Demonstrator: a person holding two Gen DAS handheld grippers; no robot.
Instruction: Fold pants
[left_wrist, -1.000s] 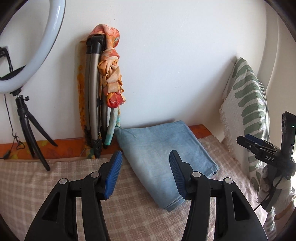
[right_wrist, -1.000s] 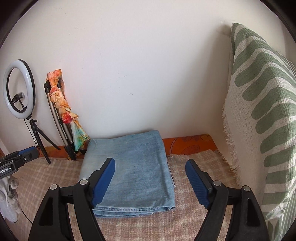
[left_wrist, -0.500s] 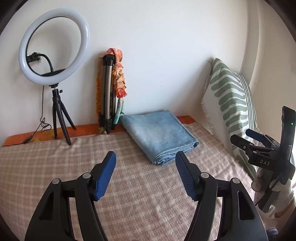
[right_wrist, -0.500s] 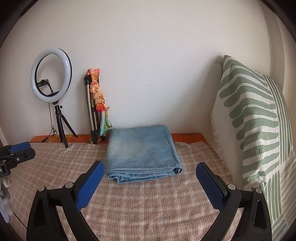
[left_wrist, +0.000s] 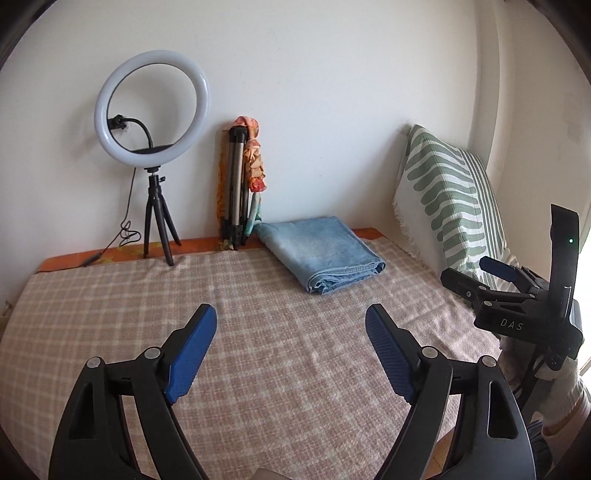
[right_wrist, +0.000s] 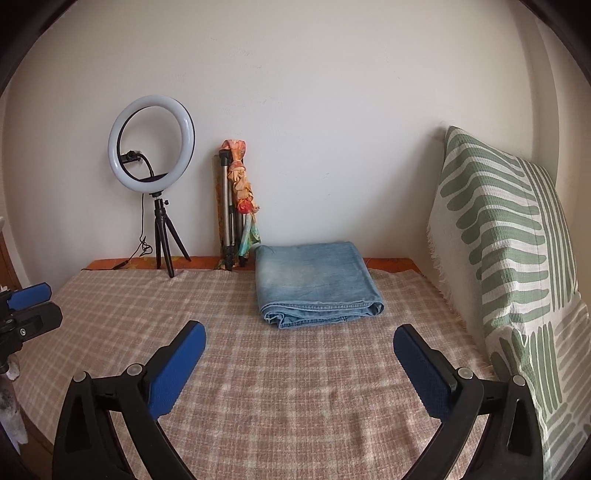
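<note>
checked bedspread (right_wrist: 295, 387) | ring light (right_wrist: 151, 144), pillow (right_wrist: 509, 236) flank folded pants (right_wrist: 314, 280) | both hand-held grippers spread, apparently empty

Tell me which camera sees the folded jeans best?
The right wrist view: the jeans sit near the middle, folded edge facing the camera. In the left wrist view the jeans lie off to the right, seen at an angle.

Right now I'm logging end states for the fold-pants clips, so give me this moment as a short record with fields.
pants: jeans folded into a flat stack, lying on the checked cover near the wall
left gripper: open, holding nothing, well short of the jeans
right gripper: open, holding nothing, also short of the jeans
beside jeans: folded tripod with a scarf tied on it, leaning on the wall
further left: ring light on a small stand
right edge: green-striped cushion upright
task state: fold looks complete
</note>
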